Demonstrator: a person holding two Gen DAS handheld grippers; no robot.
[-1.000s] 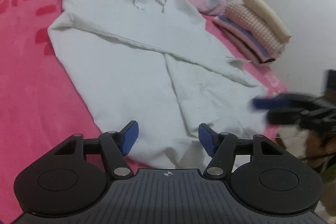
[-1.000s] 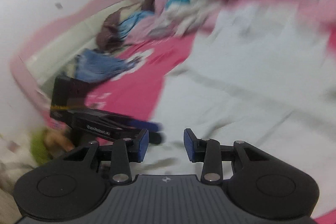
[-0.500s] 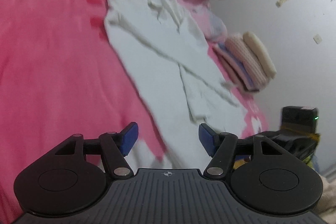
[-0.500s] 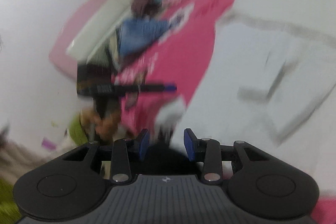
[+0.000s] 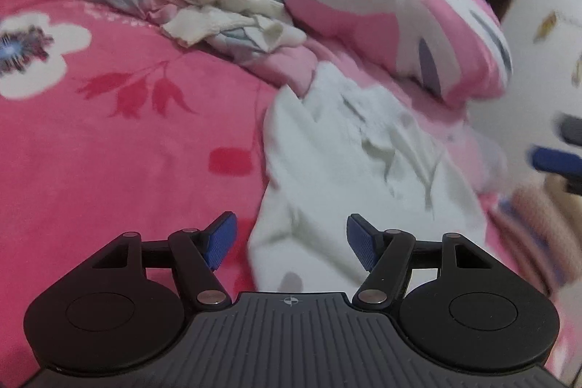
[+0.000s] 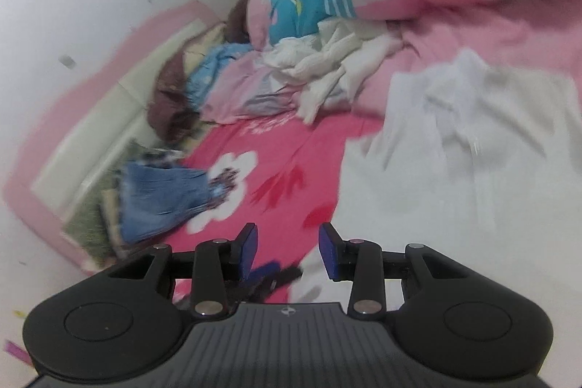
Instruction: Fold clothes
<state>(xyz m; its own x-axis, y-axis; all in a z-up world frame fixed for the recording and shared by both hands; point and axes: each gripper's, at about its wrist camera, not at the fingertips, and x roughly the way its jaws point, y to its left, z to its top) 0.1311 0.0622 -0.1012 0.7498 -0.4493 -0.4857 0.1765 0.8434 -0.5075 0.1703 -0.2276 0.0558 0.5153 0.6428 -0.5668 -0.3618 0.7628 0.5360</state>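
Note:
A white shirt [image 5: 345,170] lies flat on the pink bedsheet [image 5: 127,151], collar toward the pillows. My left gripper [image 5: 291,237] hovers over the shirt's left edge, open, with nothing between its blue pads. In the right wrist view the same shirt [image 6: 454,162] fills the right side. My right gripper [image 6: 289,246] is above the sheet beside the shirt's edge, jaws apart and empty. A blurred blue finger of the left gripper [image 6: 269,273] shows just under it. The right gripper [image 5: 556,159] appears blurred at the right edge of the left wrist view.
Crumpled pale clothes [image 5: 218,6] are heaped by a big pink, white and teal plush pillow [image 5: 382,6]. A folded stack [image 5: 527,217] sits blurred at the right. Jeans [image 6: 163,195] lie near the pink headboard [image 6: 72,119] and the wall.
Both views swung from the shirt's hem toward the collar and pillows. The left gripper shifted to the shirt's left edge; the right gripper rose and moved. Both stayed open and empty.

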